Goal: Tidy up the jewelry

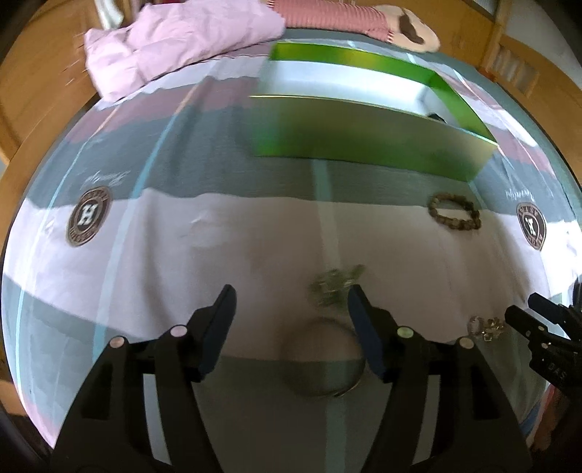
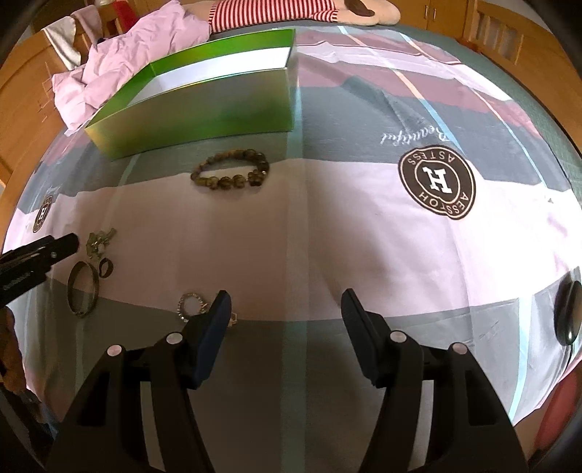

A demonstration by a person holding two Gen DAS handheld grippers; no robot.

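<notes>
An open green box [image 1: 367,145] [image 2: 203,112] stands on the bed at the back. A brown bead bracelet [image 1: 454,212] [image 2: 232,171] lies in front of it. My left gripper [image 1: 289,294] is open and empty, with a small metal chain piece [image 1: 334,285] [image 2: 99,242] just ahead of its right finger and a metal bangle [image 1: 322,358] [image 2: 83,287] below it. A sparkly ring piece [image 1: 485,326] [image 2: 191,305] lies beside my right gripper [image 2: 285,300], which is open and empty. A small dark ring [image 2: 106,268] lies by the bangle.
The bedsheet [image 2: 363,236] is striped pink, grey and maroon with round logos. A pink garment [image 1: 174,40] and a striped plush toy [image 2: 291,11] lie at the far edge. A dark round object [image 2: 567,313] sits at the right. Wooden furniture surrounds the bed.
</notes>
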